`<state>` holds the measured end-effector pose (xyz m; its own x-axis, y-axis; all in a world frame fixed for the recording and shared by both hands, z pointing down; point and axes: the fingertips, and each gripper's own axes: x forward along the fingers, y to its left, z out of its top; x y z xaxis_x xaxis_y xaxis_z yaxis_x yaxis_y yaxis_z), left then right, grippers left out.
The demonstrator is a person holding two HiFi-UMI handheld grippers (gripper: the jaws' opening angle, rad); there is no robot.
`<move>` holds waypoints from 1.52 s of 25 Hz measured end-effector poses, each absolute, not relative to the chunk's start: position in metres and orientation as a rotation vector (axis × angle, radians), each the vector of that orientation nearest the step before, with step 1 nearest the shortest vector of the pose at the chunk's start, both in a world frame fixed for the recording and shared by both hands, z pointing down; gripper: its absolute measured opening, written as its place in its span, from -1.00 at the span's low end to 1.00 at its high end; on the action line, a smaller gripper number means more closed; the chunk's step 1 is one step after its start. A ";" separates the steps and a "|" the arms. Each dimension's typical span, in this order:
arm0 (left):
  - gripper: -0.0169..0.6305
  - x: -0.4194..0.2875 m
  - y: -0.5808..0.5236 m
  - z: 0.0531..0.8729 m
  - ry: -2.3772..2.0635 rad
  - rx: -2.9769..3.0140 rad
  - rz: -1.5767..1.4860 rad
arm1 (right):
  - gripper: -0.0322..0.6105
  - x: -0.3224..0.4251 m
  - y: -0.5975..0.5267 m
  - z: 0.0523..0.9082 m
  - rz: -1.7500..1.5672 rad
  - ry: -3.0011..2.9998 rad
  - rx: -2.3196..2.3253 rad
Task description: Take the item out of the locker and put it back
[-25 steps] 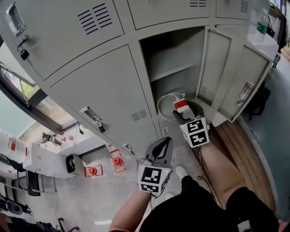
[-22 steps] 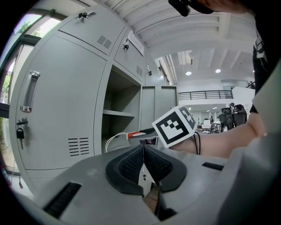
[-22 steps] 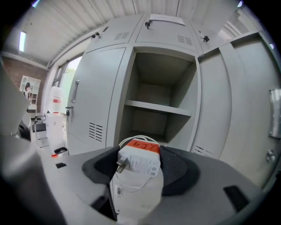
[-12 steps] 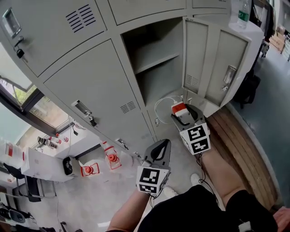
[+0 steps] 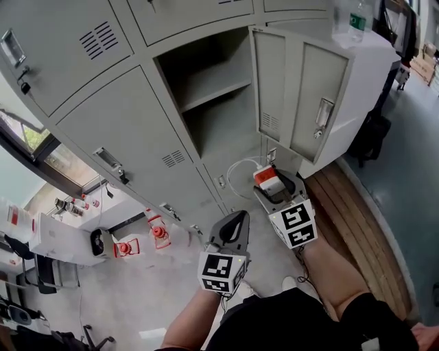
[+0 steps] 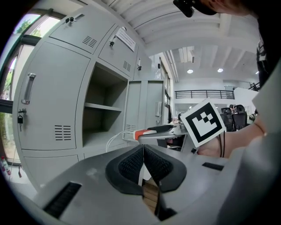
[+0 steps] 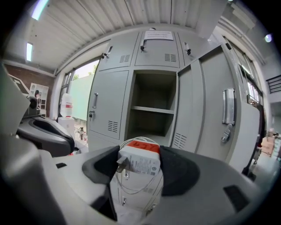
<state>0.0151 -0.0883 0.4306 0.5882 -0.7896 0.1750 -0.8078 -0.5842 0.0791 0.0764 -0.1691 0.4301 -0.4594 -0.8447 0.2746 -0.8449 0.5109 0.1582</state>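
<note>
In the head view, two small red-and-white things (image 5: 139, 241) sit on the floor at 8 o'clock. Their kind cannot be told.

The left gripper (image 5: 236, 221) is low near 6 o'clock and points toward 12. Its own view (image 6: 142, 163) shows the pads pressed together with nothing between them.

Just beside it at 2 o'clock, the right gripper (image 5: 275, 186) is clamped on the charger (image 5: 269, 181). The charger is a white block with an orange end, and the right gripper view (image 7: 139, 162) shows it squeezed between both pads. A white cable (image 5: 237, 171) loops out from it toward 10 o'clock.

The charger is outside the locker (image 5: 130, 127), in front of it and below the open compartment (image 5: 206, 127) at 12 o'clock. A shelf (image 5: 209, 86) crosses that compartment. The door (image 5: 305, 103) stands swung out at 1 o'clock. A bottle (image 5: 352, 20) stands on top, at the upper right.
</note>
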 end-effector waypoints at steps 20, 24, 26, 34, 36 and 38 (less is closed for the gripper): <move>-0.90 0.110 -0.018 0.433 -1.547 2.549 0.140 | 0.15 0.162 -0.075 0.430 -0.032 -2.574 1.188; -0.90 0.123 -0.012 0.437 -1.558 2.542 0.148 | 0.15 0.174 -0.068 0.434 -0.036 -2.585 1.176; -0.90 0.127 -0.010 0.438 -1.561 2.536 0.151 | 0.15 0.179 -0.066 0.436 -0.027 -2.583 1.168; -0.90 0.135 -0.010 0.440 -1.563 2.533 0.158 | 0.15 0.187 -0.062 0.440 -0.012 -2.580 1.160; -0.90 0.135 -0.011 0.440 -1.559 2.536 0.161 | 0.15 0.189 -0.064 0.442 -0.009 -2.577 1.166; -0.90 0.134 -0.012 0.440 -1.555 2.539 0.162 | 0.15 0.189 -0.064 0.442 -0.005 -2.577 1.171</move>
